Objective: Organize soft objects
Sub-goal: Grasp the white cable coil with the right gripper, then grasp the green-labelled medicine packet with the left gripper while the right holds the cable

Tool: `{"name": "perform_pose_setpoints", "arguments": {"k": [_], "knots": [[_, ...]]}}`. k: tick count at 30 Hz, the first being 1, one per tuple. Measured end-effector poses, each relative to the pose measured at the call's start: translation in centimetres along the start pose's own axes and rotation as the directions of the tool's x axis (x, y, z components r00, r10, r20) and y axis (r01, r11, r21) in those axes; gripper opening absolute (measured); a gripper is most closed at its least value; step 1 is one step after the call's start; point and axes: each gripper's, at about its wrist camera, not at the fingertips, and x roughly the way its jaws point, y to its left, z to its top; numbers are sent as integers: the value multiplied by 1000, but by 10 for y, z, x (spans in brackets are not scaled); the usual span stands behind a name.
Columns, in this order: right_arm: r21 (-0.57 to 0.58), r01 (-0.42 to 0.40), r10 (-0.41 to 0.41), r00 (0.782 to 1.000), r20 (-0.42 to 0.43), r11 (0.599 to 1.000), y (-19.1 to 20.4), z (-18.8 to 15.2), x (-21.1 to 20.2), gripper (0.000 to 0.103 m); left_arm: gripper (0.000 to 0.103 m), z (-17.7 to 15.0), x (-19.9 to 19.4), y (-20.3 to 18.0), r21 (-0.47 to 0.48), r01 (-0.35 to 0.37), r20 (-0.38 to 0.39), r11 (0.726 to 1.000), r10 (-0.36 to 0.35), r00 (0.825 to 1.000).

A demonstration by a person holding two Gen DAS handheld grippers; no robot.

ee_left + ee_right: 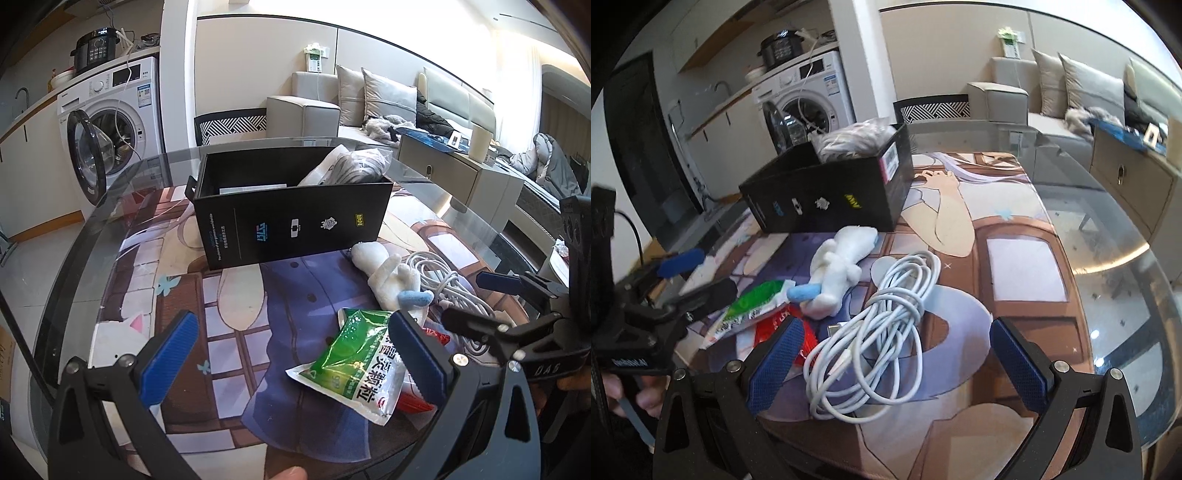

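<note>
- Centrally, a black box (pixel 295 218) stands open-topped on the printed mat (pixel 184 295) that covers the glass table (pixel 110 184); it serves as the landmark for all that follows.
- Inside the black box, at its right end, a clear bag of grey fabric (pixel 354 164) sticks up above the rim; a white card lies flat further left inside.
- Just in front of the box's right corner lies a white plush toy (pixel 388 277) with a light blue part, on its side on the mat.
- Right of the plush, further from the box, sits a loosely coiled white cable (pixel 886 325), touching the toy.
- Nearer the cameras than the plush, well in front of the box, a green-and-white packet (pixel 358 358) lies flat, overlapping a red packet (pixel 783 325) beneath it.
- The left gripper (pixel 295 354) hangs above the mat in front of the box with its blue pads spread wide; its right-hand pad is over the green packet, and nothing is pinched.
- The right gripper (pixel 897 358) is likewise spread wide, its blue pads either side of the cable coil, gripping nothing.
- Behind the box, past the table edge, stand a washing machine (pixel 110 122) with its door open and a pale sofa (pixel 332 107) with cushions.
</note>
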Motion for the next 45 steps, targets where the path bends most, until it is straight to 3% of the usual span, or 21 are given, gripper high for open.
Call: {"name": "perform_pose_setpoints", "arguments": {"k": [8,19,26,28,30,39,45], "knots": [[16,47,-47,999,4,999,-11,-3,0,101,103,0,1,4,-11,0,-3,1000,0,1000],[-34,20,-20,1000,6,999,-9,-1,7,79,103,-1,3,1,2,7,-12,1000,-7,1000],[-89,-7,8,1000,17,996,-3,-1,11,62,103,-3,3,-4,32,39,-21,999,-39,999],[-94,-13,15,1000,22,996,-2,-1,11,53,103,-3,4,-5,36,43,-27,998,-42,999],[-93,-15,18,999,26,996,-2,-1,11,35,103,-4,6,-6,39,47,-36,998,-46,998],[-76,-22,27,998,59,997,-4,-2,6,35,103,-7,8,-10,46,77,-56,996,-75,996],[-65,-19,24,997,76,998,-6,-2,2,35,103,-5,0,-11,28,153,-34,988,-152,988]]}}
